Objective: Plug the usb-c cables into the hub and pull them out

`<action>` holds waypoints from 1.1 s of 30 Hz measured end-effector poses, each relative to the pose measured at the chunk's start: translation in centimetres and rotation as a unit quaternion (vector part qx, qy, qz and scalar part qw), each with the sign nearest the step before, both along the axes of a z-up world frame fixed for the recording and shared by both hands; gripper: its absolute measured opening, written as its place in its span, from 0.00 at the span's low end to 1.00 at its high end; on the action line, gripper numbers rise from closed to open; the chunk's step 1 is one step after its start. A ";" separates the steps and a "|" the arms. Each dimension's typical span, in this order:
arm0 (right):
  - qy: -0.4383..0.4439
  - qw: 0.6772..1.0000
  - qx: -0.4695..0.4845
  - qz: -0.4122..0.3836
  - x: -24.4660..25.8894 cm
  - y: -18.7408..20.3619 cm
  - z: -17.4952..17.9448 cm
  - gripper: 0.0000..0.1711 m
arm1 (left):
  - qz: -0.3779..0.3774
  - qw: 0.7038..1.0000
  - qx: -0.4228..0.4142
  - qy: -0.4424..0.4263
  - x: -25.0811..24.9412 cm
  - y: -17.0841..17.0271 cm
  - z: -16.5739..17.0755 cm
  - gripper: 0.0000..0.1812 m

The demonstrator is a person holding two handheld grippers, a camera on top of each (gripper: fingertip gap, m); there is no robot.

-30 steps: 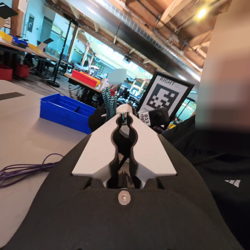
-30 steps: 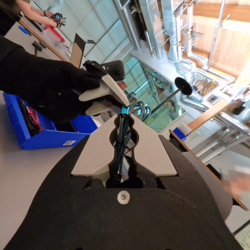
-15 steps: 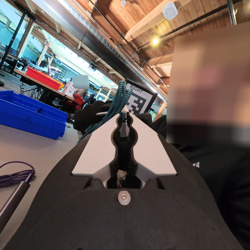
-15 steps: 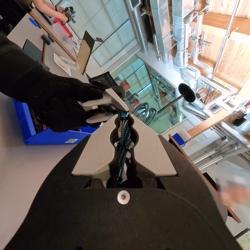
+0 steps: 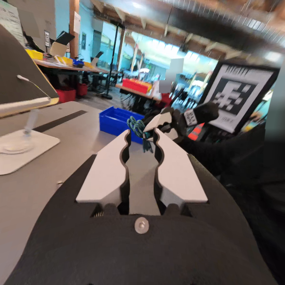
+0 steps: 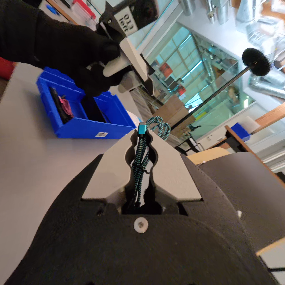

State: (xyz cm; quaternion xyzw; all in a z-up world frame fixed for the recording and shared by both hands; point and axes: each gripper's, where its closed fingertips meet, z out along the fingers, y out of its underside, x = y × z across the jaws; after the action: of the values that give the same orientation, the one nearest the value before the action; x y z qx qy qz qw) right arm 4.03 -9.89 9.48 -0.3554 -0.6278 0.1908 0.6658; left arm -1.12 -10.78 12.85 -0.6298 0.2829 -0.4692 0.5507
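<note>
The teal braided cable [image 6: 139,160] ran between the right gripper's [image 6: 141,132] closed fingers, its plug [image 6: 141,128] poking past the tips. The left gripper [image 5: 141,134] stood spread and empty, just short of that plug. Beyond both sat a blue bin [image 6: 86,128] on the desk [image 6: 30,162].

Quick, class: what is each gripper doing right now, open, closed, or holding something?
Left gripper: open, holding nothing.
Right gripper: closed on the teal braided USB-C cable, near its plug.
</note>
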 end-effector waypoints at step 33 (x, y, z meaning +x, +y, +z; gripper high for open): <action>0.044 0.975 -0.219 0.011 10.1 -2.2 -8.5 0.03 | 0.052 0.979 -0.078 0.182 15.9 0.4 -15.4 0.00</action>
State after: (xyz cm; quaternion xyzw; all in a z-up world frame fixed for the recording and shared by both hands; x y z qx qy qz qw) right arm 14.11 -12.10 0.94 -0.4766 -0.5447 0.3465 0.5967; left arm 14.79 -10.42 -2.50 -0.7594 0.3079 -0.3378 0.4630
